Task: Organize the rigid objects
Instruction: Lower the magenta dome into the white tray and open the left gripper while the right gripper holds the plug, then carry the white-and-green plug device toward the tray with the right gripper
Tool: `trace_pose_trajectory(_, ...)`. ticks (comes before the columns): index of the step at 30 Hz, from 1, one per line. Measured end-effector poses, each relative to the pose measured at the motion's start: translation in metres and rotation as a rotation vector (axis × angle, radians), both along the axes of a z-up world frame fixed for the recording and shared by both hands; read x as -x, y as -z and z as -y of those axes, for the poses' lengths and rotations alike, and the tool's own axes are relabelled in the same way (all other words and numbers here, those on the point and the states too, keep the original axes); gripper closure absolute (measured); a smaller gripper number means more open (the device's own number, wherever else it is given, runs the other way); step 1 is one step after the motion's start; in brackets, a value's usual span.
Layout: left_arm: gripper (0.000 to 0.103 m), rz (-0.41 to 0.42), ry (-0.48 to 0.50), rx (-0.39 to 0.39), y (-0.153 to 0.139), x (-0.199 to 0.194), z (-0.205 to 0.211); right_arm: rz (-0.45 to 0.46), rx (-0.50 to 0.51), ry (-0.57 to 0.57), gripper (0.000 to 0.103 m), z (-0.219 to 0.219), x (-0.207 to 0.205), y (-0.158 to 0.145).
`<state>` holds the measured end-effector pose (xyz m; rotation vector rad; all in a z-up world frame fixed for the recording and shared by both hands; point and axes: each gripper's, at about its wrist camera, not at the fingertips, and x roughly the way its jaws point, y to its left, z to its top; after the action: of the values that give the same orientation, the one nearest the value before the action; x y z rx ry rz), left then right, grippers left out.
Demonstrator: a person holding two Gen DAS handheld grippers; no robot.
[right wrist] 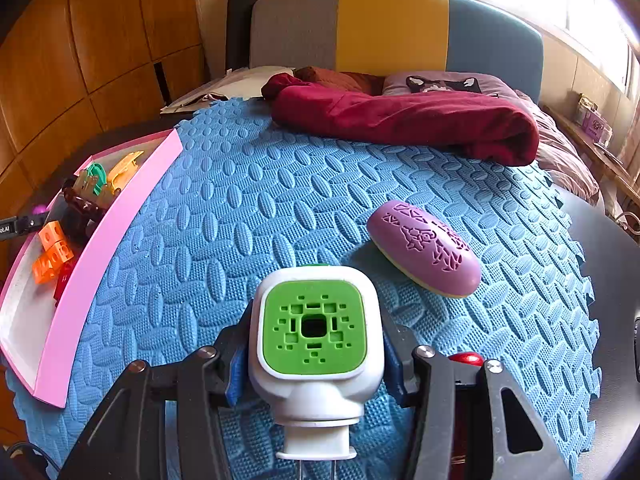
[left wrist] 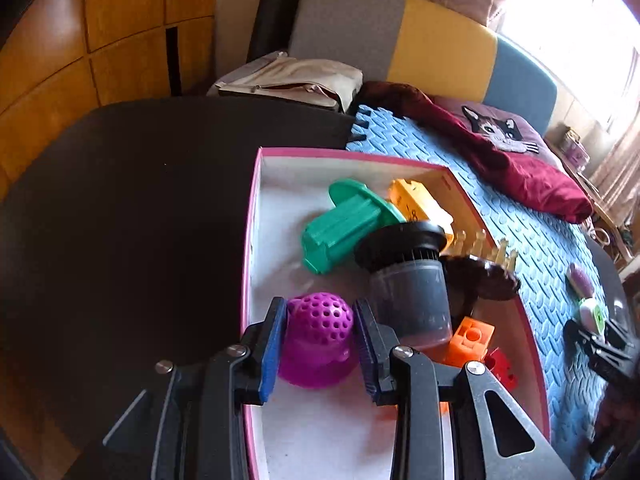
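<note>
A perforated purple ball of translucent, glossy plastic sits between the ribbed blue pads of the matt black left tool. Beside it, a smoky clear-plastic jar with a black ribbed lid, a matt green plastic part and glossy orange bricks lie in a pink-edged tray with a dull white floor. The right tool grips a smooth white plastic plug with a matt green face, above embossed blue foam matting. A maroon cloth lies beyond, near warm polished wood panelling.
</note>
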<state>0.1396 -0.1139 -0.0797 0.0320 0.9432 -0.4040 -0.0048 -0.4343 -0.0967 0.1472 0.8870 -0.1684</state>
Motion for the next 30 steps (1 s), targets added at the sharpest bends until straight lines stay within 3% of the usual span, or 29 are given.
trace_pose_trajectory(8,0.054,0.078,-0.013,0.006,-0.013,0.022,-0.007,0.000,0.000,0.000,0.049,0.001,0.000,0.000)
trace_pose_trajectory(14,0.053,0.121,-0.057,-0.044,-0.020,0.049,-0.014,-0.001,0.002,0.000,0.050,0.000,0.000,0.000)
trace_pose_trajectory(30,0.053,0.146,-0.064,-0.041,-0.029,0.095,-0.021,-0.008,0.037,0.004,0.050,-0.004,0.000,0.000)
